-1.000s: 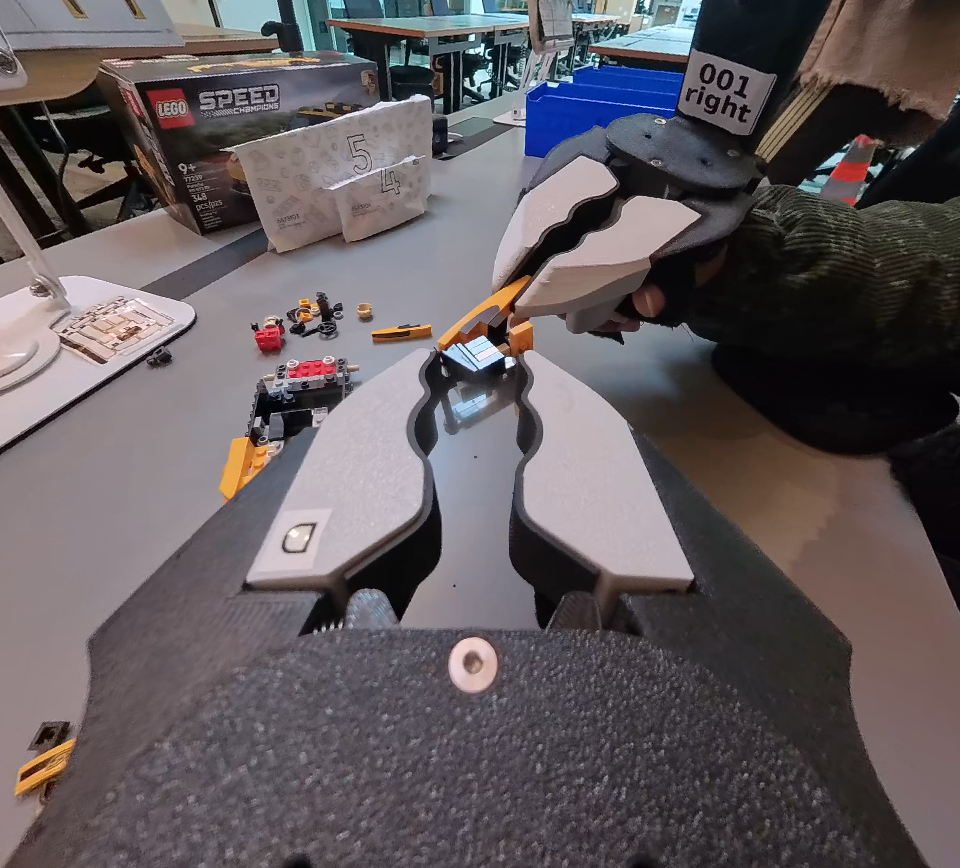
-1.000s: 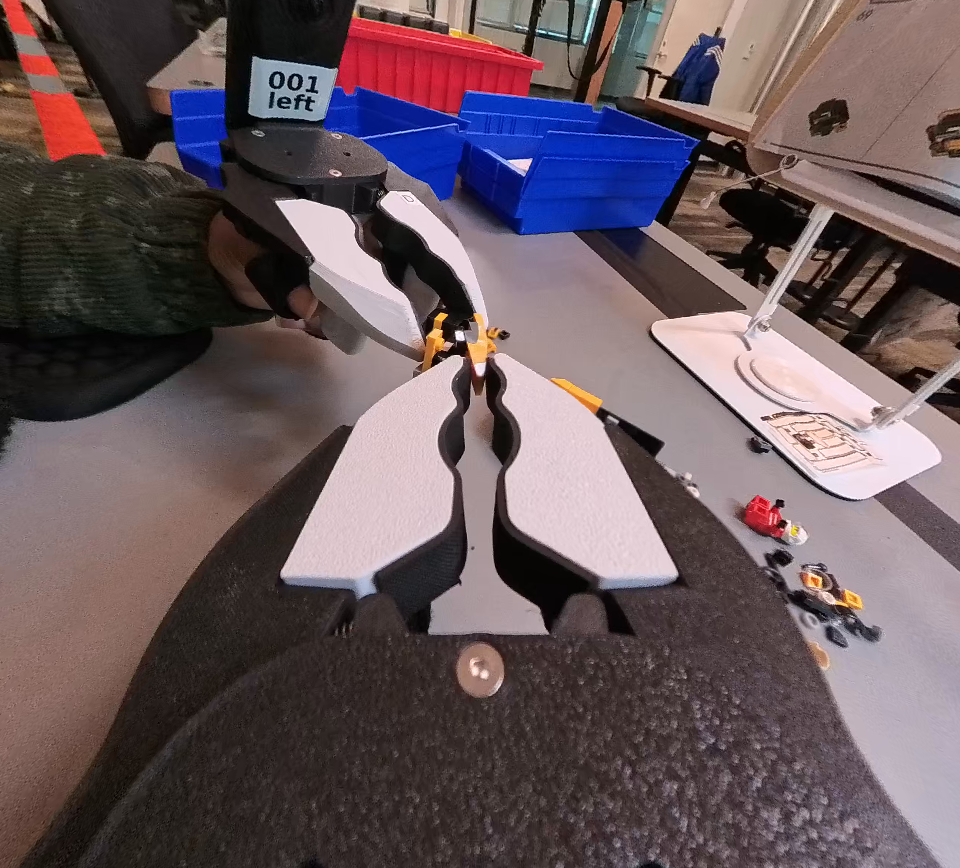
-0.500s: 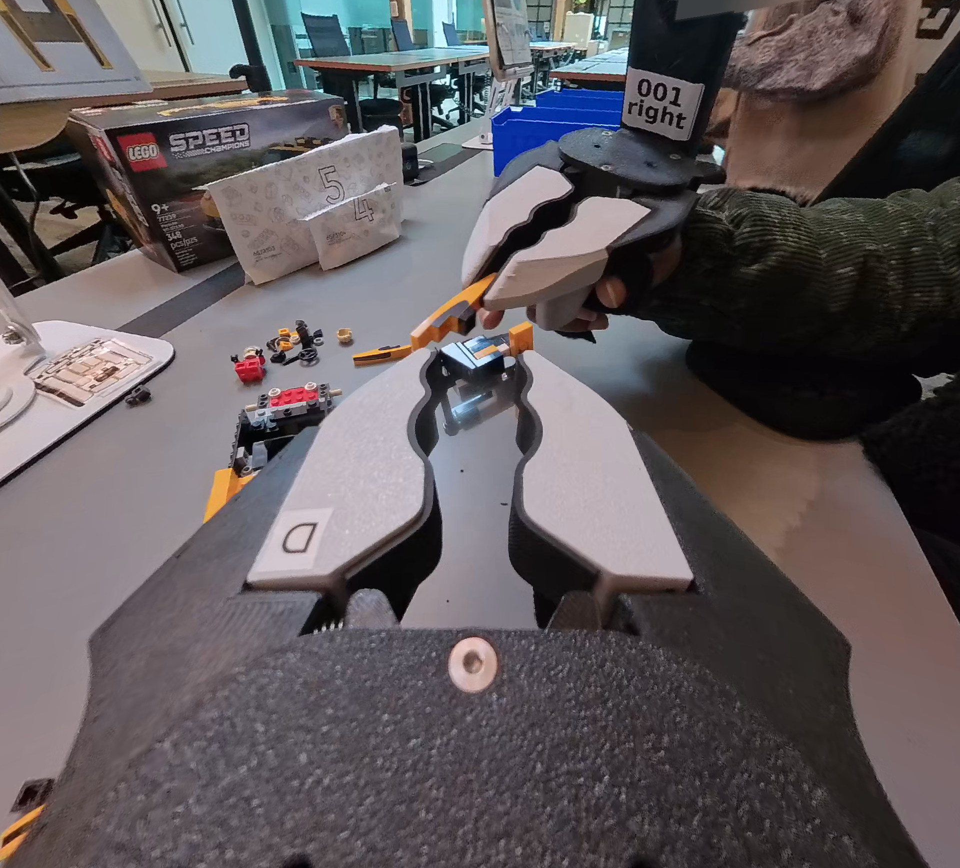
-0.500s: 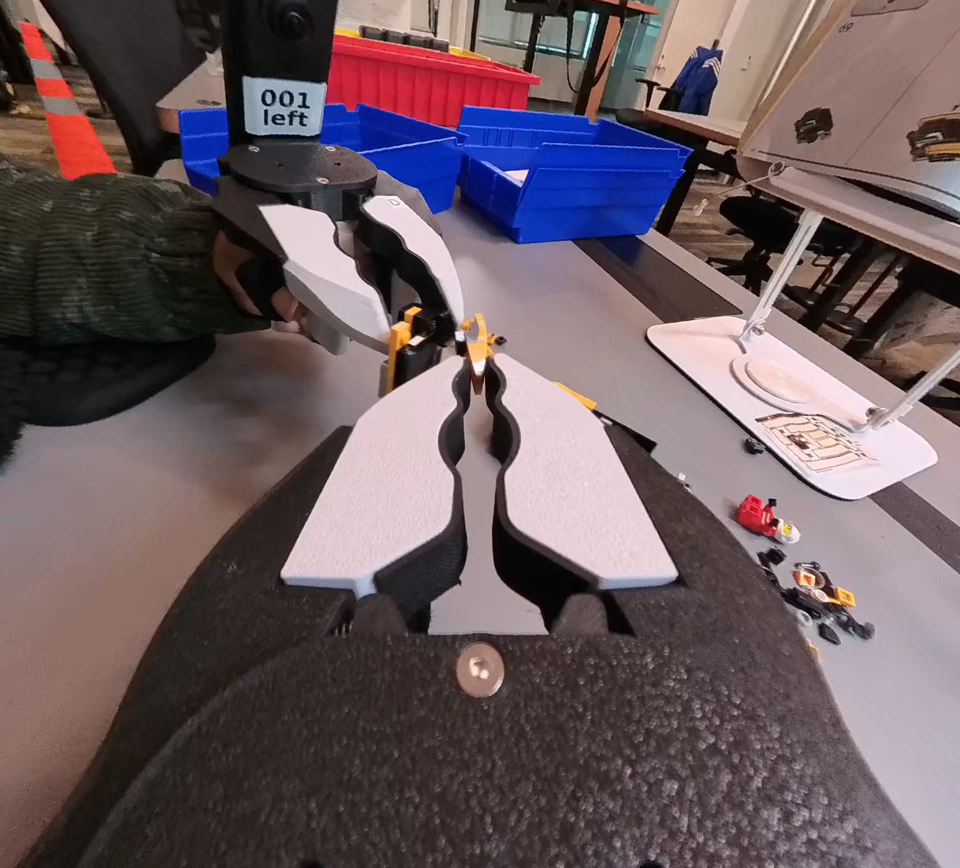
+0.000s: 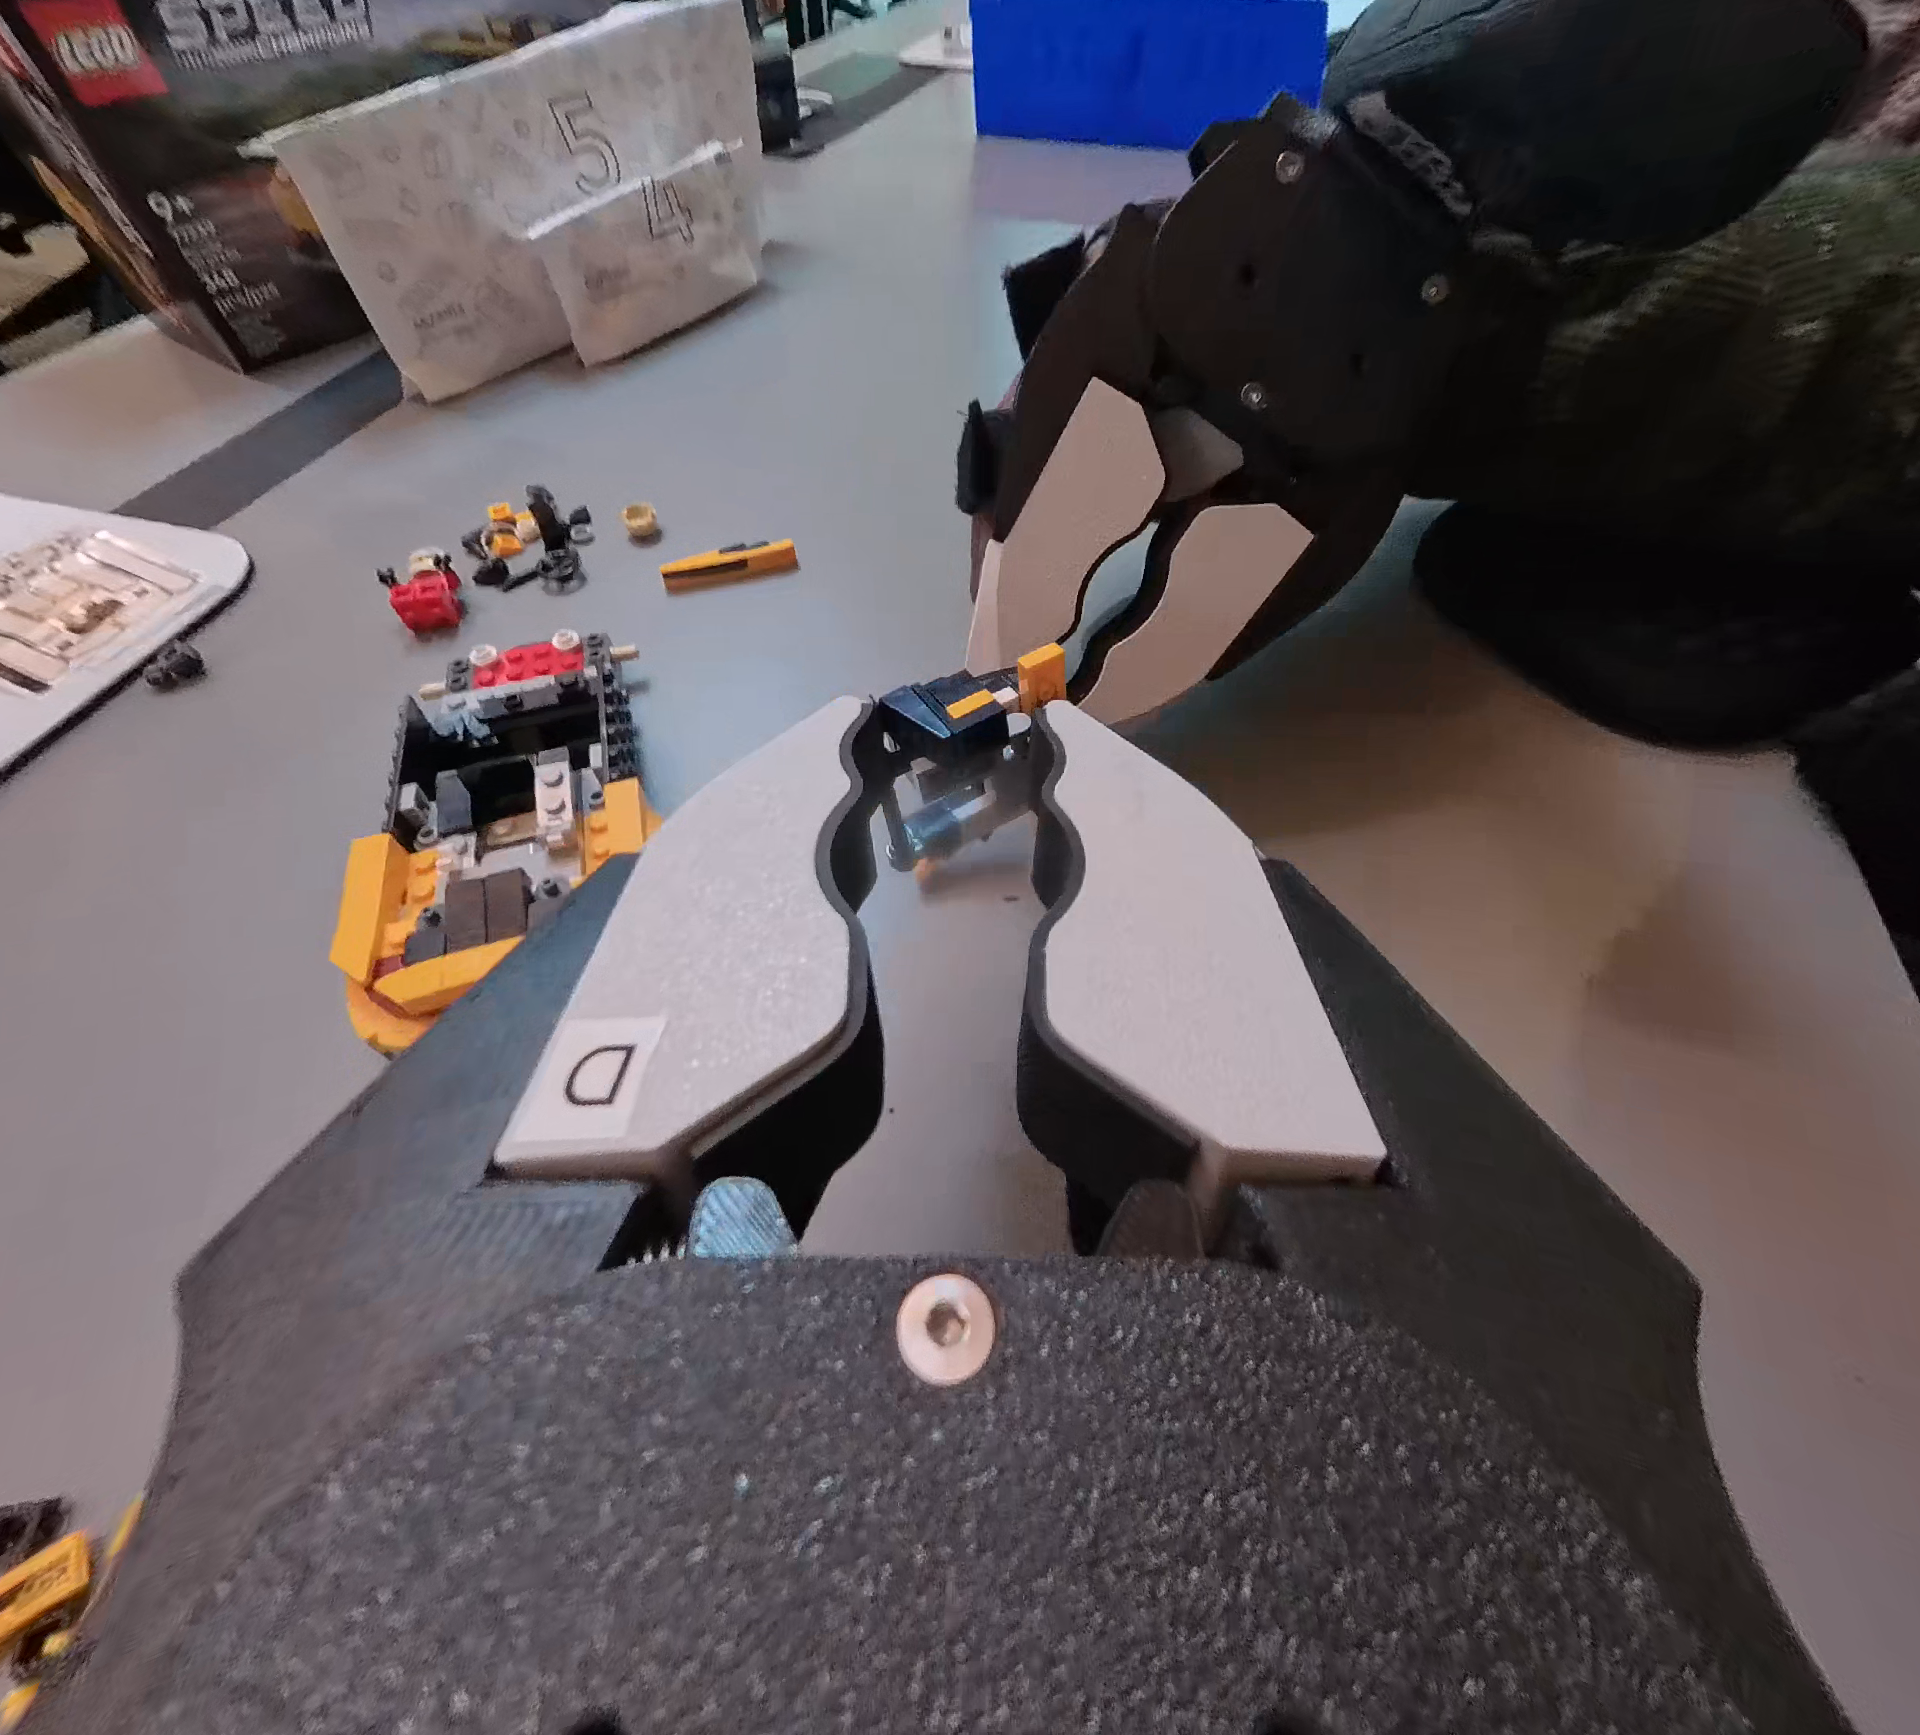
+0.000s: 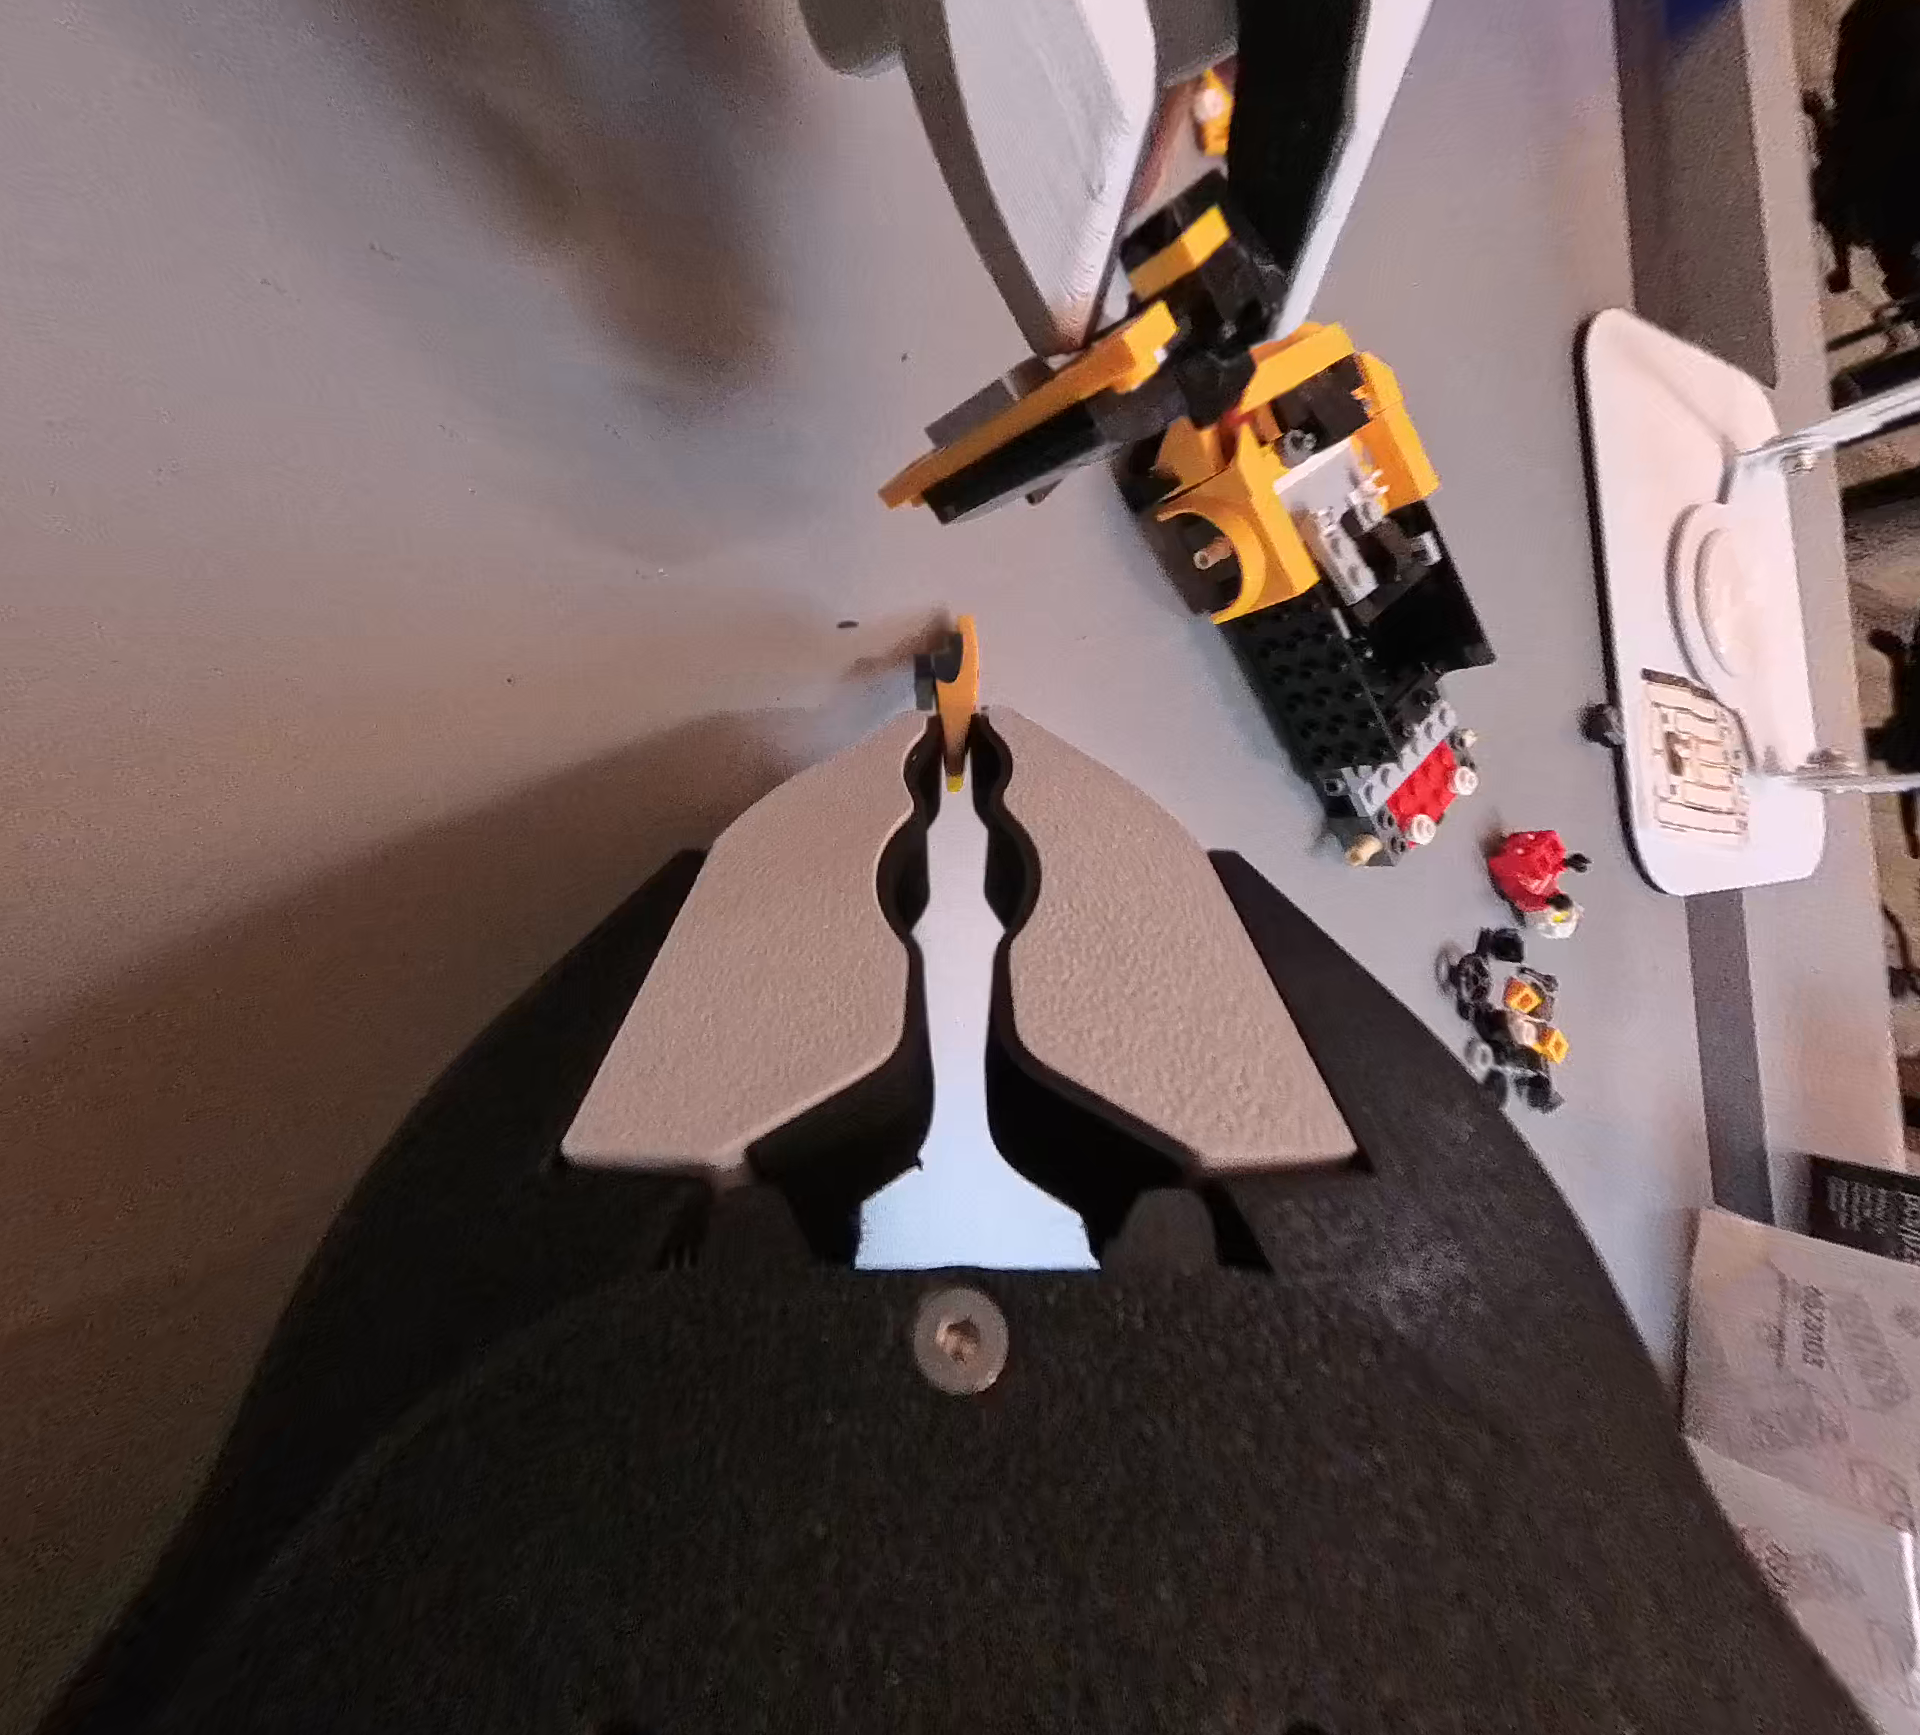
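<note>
Tongs (image 5: 951,729) (image 6: 954,729) grip brick assembly (image 5: 951,714), orange piece (image 6: 954,688).

two close wrist views, shared tabletop (image 5: 790,438)

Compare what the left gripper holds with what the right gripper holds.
The left gripper holds a chunky black-and-orange brick assembly of several pieces; the right gripper pinches one thin orange piece edge-on. The left jaws stand apart around the assembly; the right jaws are nearly closed on the thin piece. Both are held above the grey table and share the orange colour.
</note>
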The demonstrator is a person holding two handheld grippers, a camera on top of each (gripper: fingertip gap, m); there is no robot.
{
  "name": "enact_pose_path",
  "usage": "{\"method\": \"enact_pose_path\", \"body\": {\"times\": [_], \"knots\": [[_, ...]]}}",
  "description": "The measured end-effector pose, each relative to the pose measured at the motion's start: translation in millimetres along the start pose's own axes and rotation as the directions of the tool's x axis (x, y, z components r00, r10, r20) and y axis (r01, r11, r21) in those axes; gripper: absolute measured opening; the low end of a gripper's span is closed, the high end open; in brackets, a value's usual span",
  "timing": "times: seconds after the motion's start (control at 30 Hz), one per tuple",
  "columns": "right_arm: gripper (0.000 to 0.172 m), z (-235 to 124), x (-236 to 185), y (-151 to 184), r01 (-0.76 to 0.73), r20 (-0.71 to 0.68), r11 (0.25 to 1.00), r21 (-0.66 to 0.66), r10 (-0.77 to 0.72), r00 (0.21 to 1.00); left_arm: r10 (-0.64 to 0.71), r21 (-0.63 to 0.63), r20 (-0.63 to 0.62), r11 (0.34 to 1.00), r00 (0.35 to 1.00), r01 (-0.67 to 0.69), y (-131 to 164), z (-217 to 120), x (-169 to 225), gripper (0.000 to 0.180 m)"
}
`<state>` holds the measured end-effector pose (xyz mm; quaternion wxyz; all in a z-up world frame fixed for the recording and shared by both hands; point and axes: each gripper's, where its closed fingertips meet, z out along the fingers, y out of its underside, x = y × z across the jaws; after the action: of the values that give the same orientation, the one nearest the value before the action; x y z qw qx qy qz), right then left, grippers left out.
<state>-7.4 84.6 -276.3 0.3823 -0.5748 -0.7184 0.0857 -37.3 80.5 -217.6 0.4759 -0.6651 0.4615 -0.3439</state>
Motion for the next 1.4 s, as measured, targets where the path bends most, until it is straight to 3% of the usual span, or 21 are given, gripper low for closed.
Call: {"method": "enact_pose_path", "body": {"times": [0.13,0.33,0.43,0.57,0.77,0.9,1.03,1.2,1.33,1.4], "knots": [[0.005,0.7,-1.7,6.5,-0.028,0.016,1.0,-0.003,0.028,0.999,-0.044,-0.097,-0.059,0.995,0.997,0.038,19.0,7.1,7.3,0.026],[0.005,-10.7,8.1,-5.7,-0.119,0.013,0.986,0.113,0.118,0.993,-0.056,-0.195,-0.117,0.98,0.992,0.032,37.3,13.7,19.0,0.034],[0.005,-19.4,17.1,-17.1,-0.166,-0.002,0.965,0.204,0.17,0.985,-0.108,-0.138,-0.136,0.986,0.985,0.089,24.9,9.1,18.2,0.041],[0.005,-34.1,29.8,-39.0,-0.214,-0.022,0.909,0.357,0.237,0.971,-0.274,-0.013,-0.176,0.961,0.945,0.276,1.6,0.7,10.5,0.033],[0.005,-51.8,44.3,-67.4,-0.181,-0.116,0.838,0.515,0.278,0.953,-0.516,0.154,-0.346,0.793,0.784,0.59,-31.5,-8.5,5.0,0.028],[0.005,-55.3,45.8,-77.9,-0.114,-0.196,0.841,0.529,0.252,0.948,-0.55,0.211,-0.383,0.73,0.742,0.65,-43.1,-14.6,1.1,0.019],[0.005,-58.2,47.0,-84.0,-0.071,-0.25,0.844,0.532,0.236,0.939,-0.557,0.222,-0.403,0.71,0.726,0.668,-47.8,-18.9,0.9,0.01],[0.005,-60.9,47.7,-86.8,-0.072,-0.254,0.835,0.546,0.247,0.935,-0.523,0.195,-0.386,0.758,0.759,0.622,-49.7,-22.1,5.3,0.008],[0.004,-74.4,67.1,-79.0,-0.195,-0.2,0.774,0.602,0.382,0.902,-0.408,0.106,-0.319,0.881,0.855,0.46,-38.1,-16.8,18.8,0.008],[0.004,-82.2,75.4,-71.3,-0.215,-0.203,0.763,0.609,0.412,0.888,-0.315,0.029,-0.22,0.944,0.923,0.329,-24.6,-9.9,19.1,0.008]]}}
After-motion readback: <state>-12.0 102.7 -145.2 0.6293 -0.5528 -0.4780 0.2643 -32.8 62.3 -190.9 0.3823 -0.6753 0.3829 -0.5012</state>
